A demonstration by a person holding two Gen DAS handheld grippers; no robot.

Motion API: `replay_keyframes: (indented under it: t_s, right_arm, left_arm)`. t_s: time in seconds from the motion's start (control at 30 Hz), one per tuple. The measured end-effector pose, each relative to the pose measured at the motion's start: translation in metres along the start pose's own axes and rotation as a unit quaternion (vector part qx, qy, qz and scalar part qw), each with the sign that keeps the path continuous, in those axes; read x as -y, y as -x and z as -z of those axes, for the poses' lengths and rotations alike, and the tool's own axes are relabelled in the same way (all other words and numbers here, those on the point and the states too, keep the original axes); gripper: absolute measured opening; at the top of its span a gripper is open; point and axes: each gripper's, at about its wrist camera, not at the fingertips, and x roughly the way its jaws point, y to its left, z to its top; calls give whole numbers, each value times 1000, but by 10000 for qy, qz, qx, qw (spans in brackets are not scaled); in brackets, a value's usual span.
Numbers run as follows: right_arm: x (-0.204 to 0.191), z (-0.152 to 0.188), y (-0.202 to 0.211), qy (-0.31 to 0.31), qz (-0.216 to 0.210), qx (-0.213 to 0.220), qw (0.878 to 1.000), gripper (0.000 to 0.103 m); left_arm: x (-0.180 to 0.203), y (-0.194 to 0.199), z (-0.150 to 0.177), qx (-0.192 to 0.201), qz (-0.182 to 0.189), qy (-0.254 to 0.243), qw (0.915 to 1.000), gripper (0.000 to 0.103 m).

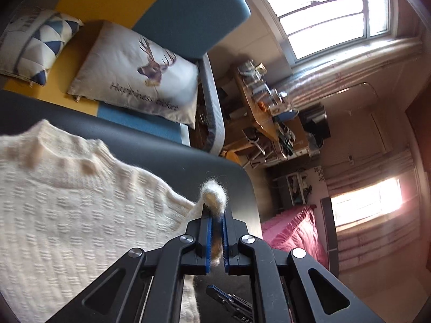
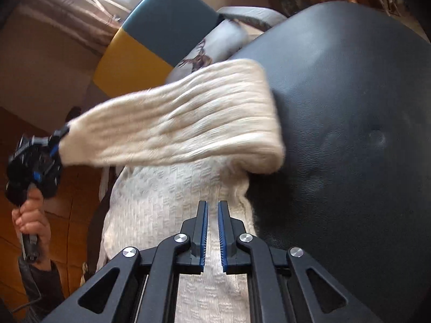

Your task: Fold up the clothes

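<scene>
— Hand (image 2: 29,215) on the left holds the left gripper (image 2: 58,141). What does it hold?
— Its jaws pinch the sweater's (image 2: 172,215) sleeve (image 2: 183,123) and hold it up in the air.
— Where is the sweater?
— It lies on the dark blue cushion (image 2: 350,107).
— And the right gripper (image 2: 212,204)?
— Its jaws are almost closed, just above the sweater. I cannot tell if they pinch any.

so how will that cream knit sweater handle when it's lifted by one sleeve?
Probably floppy: the sleeve the left gripper lifts bends sharply where it joins the cream knit sweater. Likely grippy, not slippery: fuzzy fibres bunch at the jaws. Fairly light, I'd guess; the body stays flat on the black leather seat.
</scene>
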Motion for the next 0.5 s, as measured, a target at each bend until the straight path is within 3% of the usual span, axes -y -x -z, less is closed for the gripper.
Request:
replay_keyframes:
  t_s: [0.1,0.27,0.4,0.5]
  right_arm:
    - [10,1,2,-629,-509,305,9963,6]
    - [29,1,-14,-1795,-1288,502,9740,9]
    - [30,2,-26,-2254,-1474,546,9615,9]
    - [23,-2,-36,-2329,-1387,537,9611,10]
  left_arm:
    - [-19,26,-3,169,-37,57,9998,6]
    - [-58,62,-3,398,-160,239,9988,6]
    - [-88,76,3,442,-253,466,9976,6]
    - [-102,80,6,452,-313,546,9970,6]
